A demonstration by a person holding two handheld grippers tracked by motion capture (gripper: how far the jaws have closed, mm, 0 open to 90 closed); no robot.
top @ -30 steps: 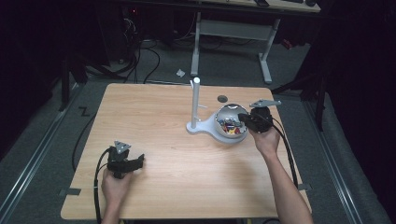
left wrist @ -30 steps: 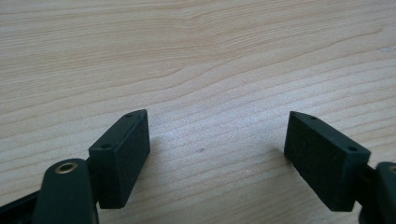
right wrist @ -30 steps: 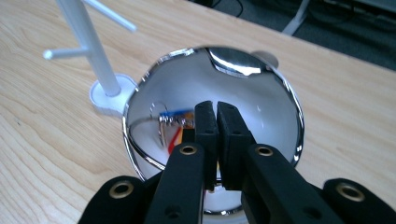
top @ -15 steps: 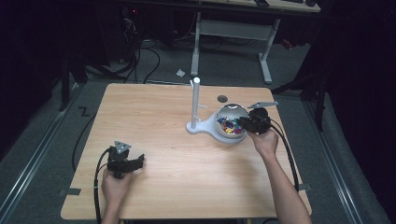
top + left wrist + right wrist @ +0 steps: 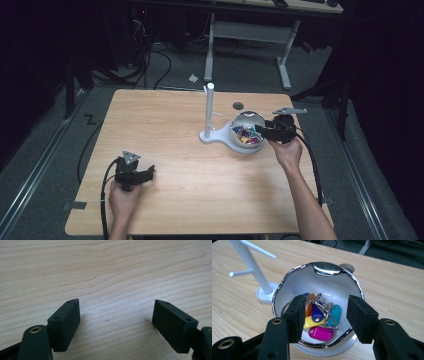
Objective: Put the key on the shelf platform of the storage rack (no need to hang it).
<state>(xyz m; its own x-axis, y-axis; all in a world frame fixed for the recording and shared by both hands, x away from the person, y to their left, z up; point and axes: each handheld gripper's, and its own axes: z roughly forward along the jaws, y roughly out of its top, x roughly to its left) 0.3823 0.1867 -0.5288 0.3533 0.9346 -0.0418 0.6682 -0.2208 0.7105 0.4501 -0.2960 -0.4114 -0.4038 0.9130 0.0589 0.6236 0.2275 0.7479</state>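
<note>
Key tags point(image 5: 322, 320) are lying in a heap inside the silver-rimmed bowl point(image 5: 352, 282), directly below and between the jaws of the right gripper point(image 5: 324, 315), which have just been opening and are gripping nothing. Left gripper point(image 5: 116, 320) is resting wide open over the bare tabletop point(image 5: 105, 270), well apart from the bowl.
</note>
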